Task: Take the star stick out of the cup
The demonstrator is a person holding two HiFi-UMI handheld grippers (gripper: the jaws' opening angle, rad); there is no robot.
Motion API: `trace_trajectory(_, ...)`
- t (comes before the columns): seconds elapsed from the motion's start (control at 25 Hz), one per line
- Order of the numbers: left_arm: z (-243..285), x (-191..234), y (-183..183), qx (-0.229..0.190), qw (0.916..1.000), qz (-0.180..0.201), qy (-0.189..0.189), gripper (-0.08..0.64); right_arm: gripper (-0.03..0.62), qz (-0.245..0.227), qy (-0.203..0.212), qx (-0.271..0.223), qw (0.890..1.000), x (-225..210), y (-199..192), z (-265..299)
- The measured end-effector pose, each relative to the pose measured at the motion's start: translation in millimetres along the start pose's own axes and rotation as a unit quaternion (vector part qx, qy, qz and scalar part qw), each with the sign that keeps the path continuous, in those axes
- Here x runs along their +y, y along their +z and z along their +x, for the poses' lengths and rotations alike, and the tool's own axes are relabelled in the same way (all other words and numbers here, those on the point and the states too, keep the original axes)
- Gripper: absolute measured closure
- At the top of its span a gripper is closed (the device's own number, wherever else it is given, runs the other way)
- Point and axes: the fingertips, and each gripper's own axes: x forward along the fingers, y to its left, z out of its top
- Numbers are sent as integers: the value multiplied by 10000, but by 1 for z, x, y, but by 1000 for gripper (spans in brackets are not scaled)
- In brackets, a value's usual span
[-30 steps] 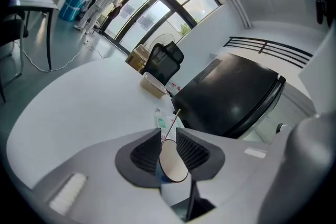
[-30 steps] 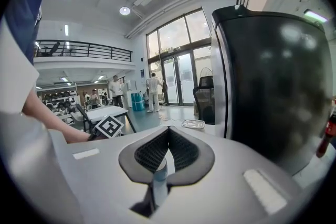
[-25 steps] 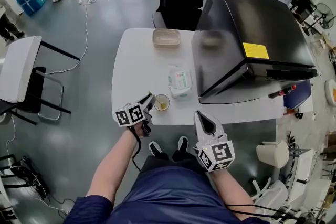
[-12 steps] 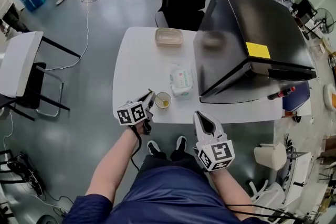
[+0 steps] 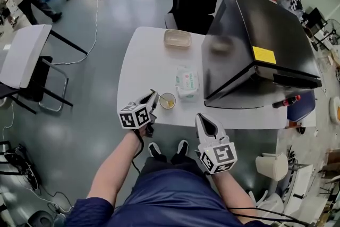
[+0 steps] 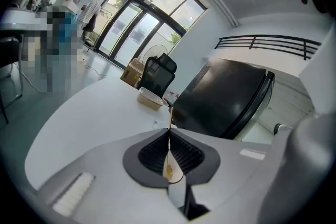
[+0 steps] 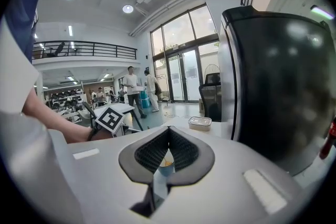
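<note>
At front edge of table, left gripper clamped on star stick in cup; right gripper closed, empty.

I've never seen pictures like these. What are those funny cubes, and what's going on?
A person holds a claw tool in each hand; the patterned cubes are part of them. One picture comes from a camera on the person's head, looking down; the other two from cameras riding on the tools. On the table sit a cup, a wipes pack, a tub and a big black box. The left claw pinches the stick standing in the cup. The right claw is shut and empty.
</note>
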Motion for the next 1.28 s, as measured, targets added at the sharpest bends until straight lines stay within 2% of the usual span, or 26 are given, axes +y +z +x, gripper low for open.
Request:
trace_trajectory(0.48, -34, -19, 28, -494, 9986, 116, 157, 549, 584, -34, 284, -104, 9995, 3, 7, 0)
trace_trajectory(0.84, -67, -41, 53, -938, 9955, 92, 59, 549, 585, -109, 410, -259, 9988, 2, 23, 5)
trace_trajectory(1.28, -124, -71, 101, -1731, 9846, 245, -12, 549, 584, -247, 597, -559, 9963, -2, 55, 16)
